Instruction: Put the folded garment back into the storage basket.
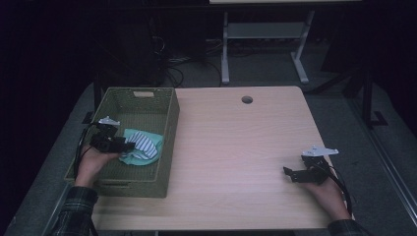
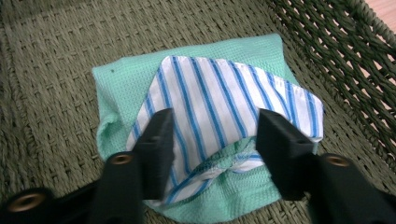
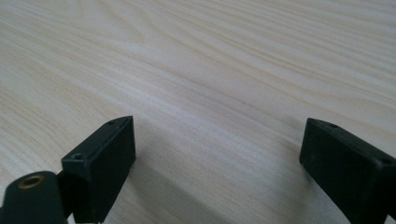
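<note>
A blue-and-white striped cloth point(image 2: 219, 98) lies folded on top of a mint-green waffle-weave cloth point(image 2: 126, 81), and both rest on the floor of an olive woven basket point(image 1: 169, 128) that stands at the left end of the light wooden table point(image 1: 236, 147). In the high view the two cloths sit against the basket's right-hand wall, toward its nearer half. The left gripper point(image 2: 212, 135) reaches down into the basket from the person's left hand point(image 1: 93, 164); in the left gripper view its jaws stand apart, one on each side of the striped cloth's nearer edge, right over the fabric but not pinching it, and a puckered fold of the two cloths shows in the gap between them. Well apart from the basket, at the table's right side, the right gripper point(image 1: 290, 173) lies low over the bare wood in the person's right hand point(image 1: 324, 194), its jaws spread wide with nothing between them but the grain of the tabletop. A round cable hole point(image 1: 247, 100) sits near the table's far edge.
</note>
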Demonstrator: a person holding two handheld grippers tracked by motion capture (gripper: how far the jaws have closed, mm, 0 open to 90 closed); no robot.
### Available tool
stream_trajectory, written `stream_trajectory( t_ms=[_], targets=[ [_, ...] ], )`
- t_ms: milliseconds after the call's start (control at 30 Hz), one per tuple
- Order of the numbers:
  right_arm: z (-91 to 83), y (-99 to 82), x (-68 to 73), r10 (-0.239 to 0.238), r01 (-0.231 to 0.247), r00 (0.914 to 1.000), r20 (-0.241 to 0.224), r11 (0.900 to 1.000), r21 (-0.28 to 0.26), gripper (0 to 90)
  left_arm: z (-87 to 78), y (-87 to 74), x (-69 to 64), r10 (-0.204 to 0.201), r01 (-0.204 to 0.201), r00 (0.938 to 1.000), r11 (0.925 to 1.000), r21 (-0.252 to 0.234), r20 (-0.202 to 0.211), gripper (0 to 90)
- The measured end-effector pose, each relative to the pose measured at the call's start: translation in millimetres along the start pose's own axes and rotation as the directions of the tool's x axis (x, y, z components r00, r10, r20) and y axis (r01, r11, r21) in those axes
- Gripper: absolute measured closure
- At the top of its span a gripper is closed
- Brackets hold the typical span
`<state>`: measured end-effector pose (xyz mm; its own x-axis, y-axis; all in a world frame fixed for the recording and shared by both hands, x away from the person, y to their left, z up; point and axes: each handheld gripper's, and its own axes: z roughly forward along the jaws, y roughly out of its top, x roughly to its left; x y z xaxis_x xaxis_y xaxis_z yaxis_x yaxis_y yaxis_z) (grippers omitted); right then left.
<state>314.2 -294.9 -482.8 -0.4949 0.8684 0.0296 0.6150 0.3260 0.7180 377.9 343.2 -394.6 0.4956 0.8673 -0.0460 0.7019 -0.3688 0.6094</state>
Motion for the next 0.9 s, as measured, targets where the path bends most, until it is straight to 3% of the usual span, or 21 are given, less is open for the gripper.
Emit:
stream_trajectory(
  t_ms=[167,400,600,900],
  targets=[
    [0.0,0.0,0.0,0.000,0.000,1.0000,0.000,1.0000,0.000,10.3,-2.9,3.5,-2.8,0.003,-0.003,1.0000,0.9996,-0.029,0.007,27.7],
    [0.0,0.0,0.0,0.000,0.000,1.0000,0.000,1.0000,0.000,10.4,-15.0,20.8,-21.3,0.027,-0.025,0.9990,0.9977,-0.062,0.034,14.7],
    [0.0,0.0,-0.1,-0.001,0.001,1.0000,0.000,1.0000,0.000,10.4,-23.1,33.2,-35.2,0.051,-0.045,0.9970,0.9945,-0.095,0.058,13.4],
    [0.0,0.0,0.1,0.000,0.000,1.0000,0.001,1.0000,0.000,10.3,-29.8,57.2,-77.7,0.127,-0.107,0.9843,0.9812,-0.161,0.123,13.4]
  ],
)
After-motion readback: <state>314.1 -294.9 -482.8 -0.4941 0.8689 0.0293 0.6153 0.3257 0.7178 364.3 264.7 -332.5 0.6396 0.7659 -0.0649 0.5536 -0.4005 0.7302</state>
